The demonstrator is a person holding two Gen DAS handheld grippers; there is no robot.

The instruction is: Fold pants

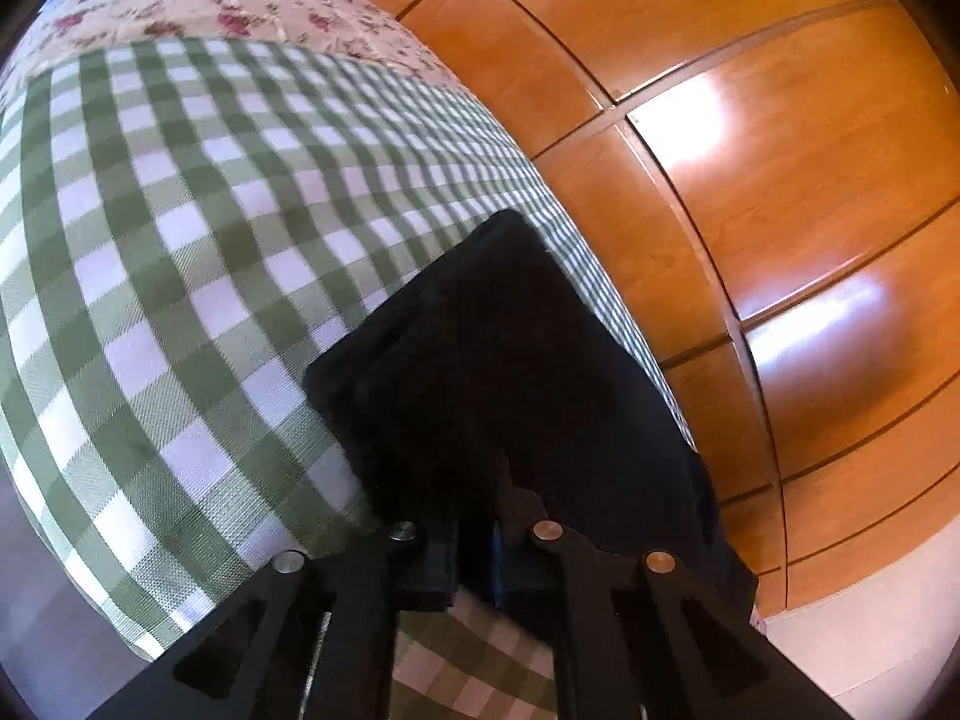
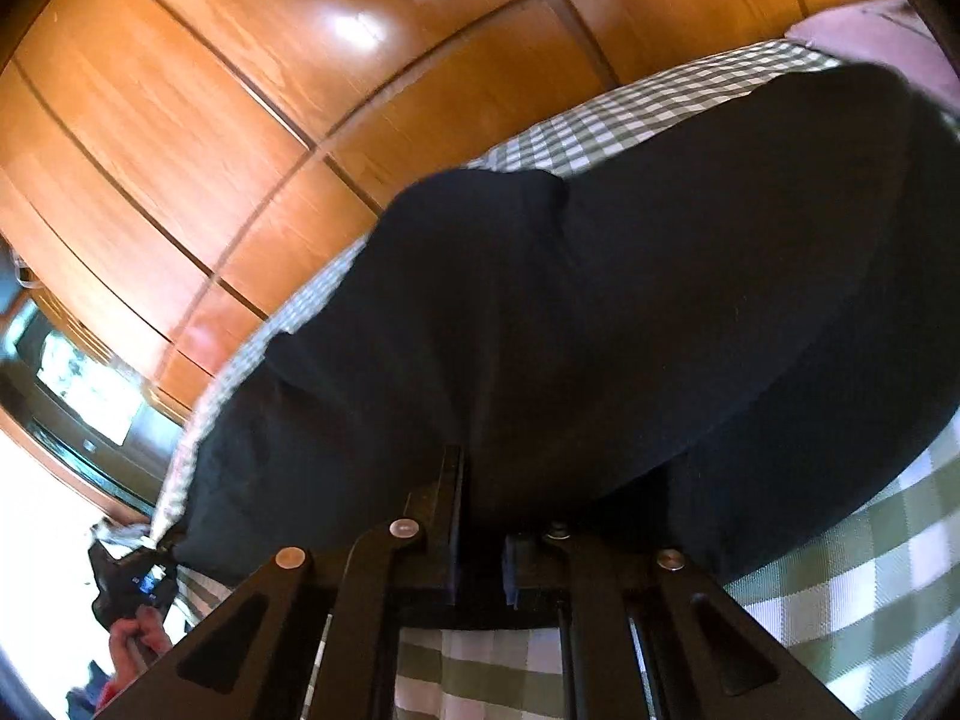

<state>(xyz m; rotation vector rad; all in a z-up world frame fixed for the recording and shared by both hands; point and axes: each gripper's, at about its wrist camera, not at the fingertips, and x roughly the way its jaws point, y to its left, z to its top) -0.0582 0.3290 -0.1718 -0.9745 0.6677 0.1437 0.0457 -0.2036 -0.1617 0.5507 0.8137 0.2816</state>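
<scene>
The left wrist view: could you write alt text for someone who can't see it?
The left gripper is shut on the near edge of dark pants, which lie folded on a green and white checked bedcover. A floral cloth lies at the far end, and glossy wooden cupboard doors fill the right side.

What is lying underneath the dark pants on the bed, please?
The dark pants lie on a green and white checked cover, which shows all around them. Whatever is directly beneath the fabric is hidden. Both grippers are shut on the pants' near edge.
</scene>
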